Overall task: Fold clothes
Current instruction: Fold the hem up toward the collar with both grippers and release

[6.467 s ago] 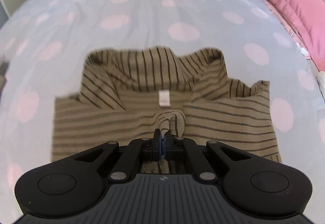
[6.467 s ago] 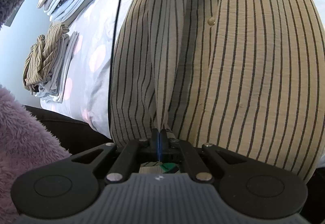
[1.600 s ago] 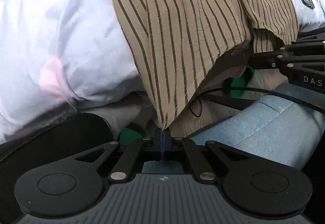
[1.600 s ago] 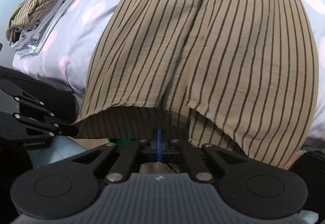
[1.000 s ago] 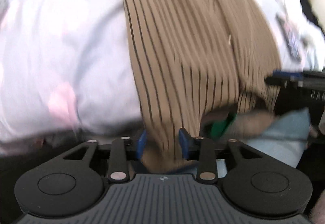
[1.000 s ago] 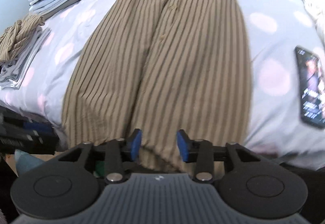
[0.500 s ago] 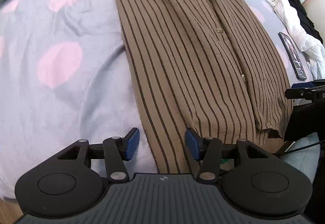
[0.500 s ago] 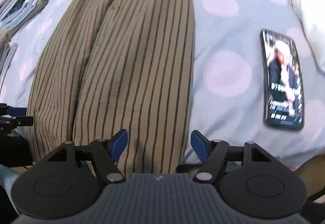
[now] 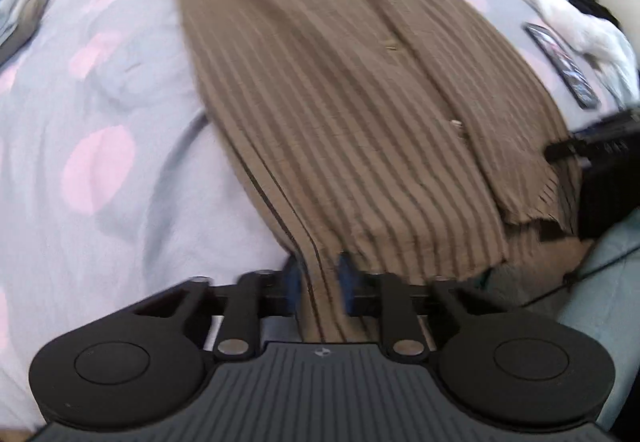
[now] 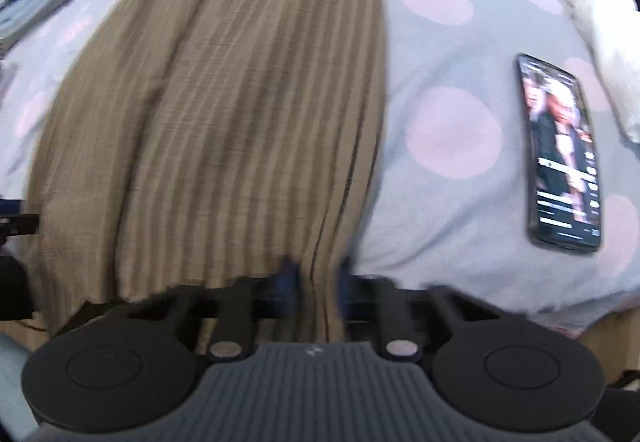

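Lying flat along the dotted grey bed, brown striped button-up shirt, soft, light and limp, best pinched at hem corners, with left gripper and right gripper jaws just closing on its hem.

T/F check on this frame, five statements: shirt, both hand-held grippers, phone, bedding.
1. The striped shirt lies spread lengthwise on the bed. True.
2. The left hand-held gripper has shirt fabric between its fingers. True.
3. The right hand-held gripper is clear of the shirt. False: the shirt's hem edge runs between its fingers.
4. The phone lies on the shirt. False: it lies on the dotted sheet, apart from the shirt.
5. The phone's screen is dark. False: lit.
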Action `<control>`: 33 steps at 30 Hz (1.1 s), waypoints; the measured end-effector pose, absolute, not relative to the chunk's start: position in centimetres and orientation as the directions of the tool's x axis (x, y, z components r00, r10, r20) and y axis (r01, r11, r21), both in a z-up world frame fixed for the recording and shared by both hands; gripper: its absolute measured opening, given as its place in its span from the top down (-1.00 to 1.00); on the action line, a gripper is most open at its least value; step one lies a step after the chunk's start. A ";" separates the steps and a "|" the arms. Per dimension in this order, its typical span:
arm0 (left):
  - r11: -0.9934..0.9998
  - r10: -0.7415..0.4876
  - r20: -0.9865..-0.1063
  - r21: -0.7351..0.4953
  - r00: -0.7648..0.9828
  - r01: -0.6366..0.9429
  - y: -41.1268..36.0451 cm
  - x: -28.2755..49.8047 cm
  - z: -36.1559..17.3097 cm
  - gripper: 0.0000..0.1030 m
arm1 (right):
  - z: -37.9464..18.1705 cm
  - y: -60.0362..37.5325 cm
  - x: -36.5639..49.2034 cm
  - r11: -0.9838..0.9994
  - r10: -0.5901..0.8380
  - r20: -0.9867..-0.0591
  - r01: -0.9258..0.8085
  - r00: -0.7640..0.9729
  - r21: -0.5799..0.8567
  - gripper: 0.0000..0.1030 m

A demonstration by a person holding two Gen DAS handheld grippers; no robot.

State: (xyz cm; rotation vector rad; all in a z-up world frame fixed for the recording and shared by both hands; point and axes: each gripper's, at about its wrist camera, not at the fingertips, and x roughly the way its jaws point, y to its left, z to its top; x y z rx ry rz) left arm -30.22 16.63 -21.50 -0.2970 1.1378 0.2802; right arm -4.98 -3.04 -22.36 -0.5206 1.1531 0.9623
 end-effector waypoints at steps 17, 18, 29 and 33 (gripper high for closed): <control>0.811 -0.085 -0.721 -0.451 0.687 -0.373 22.7 -34.1 -14.3 0.99 | -15.3 -6.2 -3.2 0.487 0.571 -0.818 -0.831 0.069 0.270 0.92; 0.809 -0.089 -0.708 -0.462 0.701 -0.364 23.0 -34.1 -13.8 0.99 | -14.7 -6.4 -3.0 0.479 0.587 -0.807 -0.832 0.066 0.280 0.92; 0.863 -0.025 -0.636 -0.403 0.771 -0.305 28.8 -29.4 -8.4 0.99 | -8.6 -1.9 0.9 0.390 0.691 -0.717 -0.880 0.086 0.271 0.92; 0.894 0.020 -0.633 -0.335 0.774 -0.297 31.4 -26.4 -6.8 0.99 | -7.1 1.6 2.8 0.361 0.722 -0.684 -0.899 0.101 0.248 0.92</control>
